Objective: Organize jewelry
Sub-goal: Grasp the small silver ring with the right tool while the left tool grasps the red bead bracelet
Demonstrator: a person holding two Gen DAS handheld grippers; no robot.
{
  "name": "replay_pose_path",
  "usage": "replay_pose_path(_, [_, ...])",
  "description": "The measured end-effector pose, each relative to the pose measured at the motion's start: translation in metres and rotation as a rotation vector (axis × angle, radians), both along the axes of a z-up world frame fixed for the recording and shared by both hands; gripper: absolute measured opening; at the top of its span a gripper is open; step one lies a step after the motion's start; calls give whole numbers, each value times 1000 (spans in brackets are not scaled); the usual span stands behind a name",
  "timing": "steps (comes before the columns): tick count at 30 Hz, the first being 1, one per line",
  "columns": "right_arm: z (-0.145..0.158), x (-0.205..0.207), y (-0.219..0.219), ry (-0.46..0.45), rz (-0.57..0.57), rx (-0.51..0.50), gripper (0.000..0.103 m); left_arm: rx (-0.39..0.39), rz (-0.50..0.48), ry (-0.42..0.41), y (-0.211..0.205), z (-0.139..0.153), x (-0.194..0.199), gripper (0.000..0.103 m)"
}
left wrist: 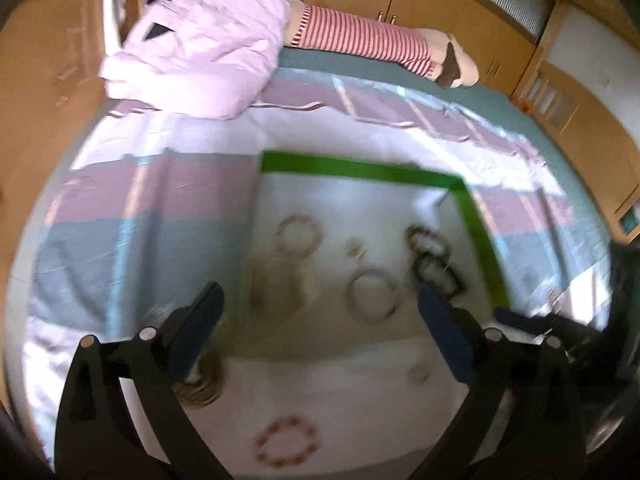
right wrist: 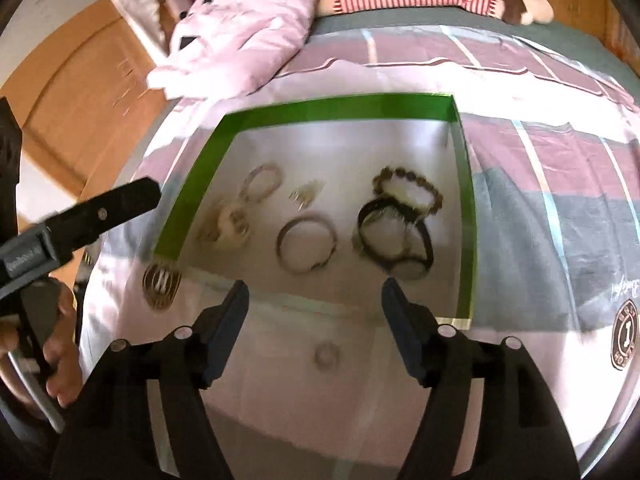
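both grippers, left gripper [left wrist: 320, 320] and right gripper [right wrist: 316, 304], released and empty; next: fetch the small ring [right wrist: 325, 354] outside the green tape square [right wrist: 340, 106].

- Left wrist view looks steeply down along its fingers at the bed [left wrist: 168, 208], fairly near.
- Right wrist view does likewise; both share the green tape frame [right wrist: 336, 109].

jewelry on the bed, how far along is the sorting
Mostly done. Inside the green tape frame lie a pink bead bracelet, a brown bangle and a dark bracelet pile. Nothing is in hand: the left gripper and right gripper are both open and empty. Left outside the frame: a gold coil bracelet, a small ring and a red bead bracelet.
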State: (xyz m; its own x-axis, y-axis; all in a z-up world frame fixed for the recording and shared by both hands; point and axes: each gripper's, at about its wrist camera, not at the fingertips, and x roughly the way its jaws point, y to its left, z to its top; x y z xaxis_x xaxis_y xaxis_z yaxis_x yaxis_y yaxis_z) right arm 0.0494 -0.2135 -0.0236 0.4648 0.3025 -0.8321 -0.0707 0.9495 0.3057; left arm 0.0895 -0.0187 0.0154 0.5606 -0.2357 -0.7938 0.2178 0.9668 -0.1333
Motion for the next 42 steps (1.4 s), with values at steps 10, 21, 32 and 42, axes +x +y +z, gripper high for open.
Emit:
replay_pose_path(10, [-48, -15, 32, 137, 47, -60, 71, -10, 19, 146, 28, -46, -54, 99])
replay_pose_path(21, [-82, 1, 32, 221, 9, -33, 53, 107, -31, 116, 15, -58, -60, 99])
replay_pose_path(32, [-64, -10, 40, 144, 37, -96, 21, 87, -32, 200, 21, -77, -58, 99])
replay_pose_path(42, [-61, -7, 29, 175, 4, -36, 21, 64, -95, 289, 15, -102, -63, 89])
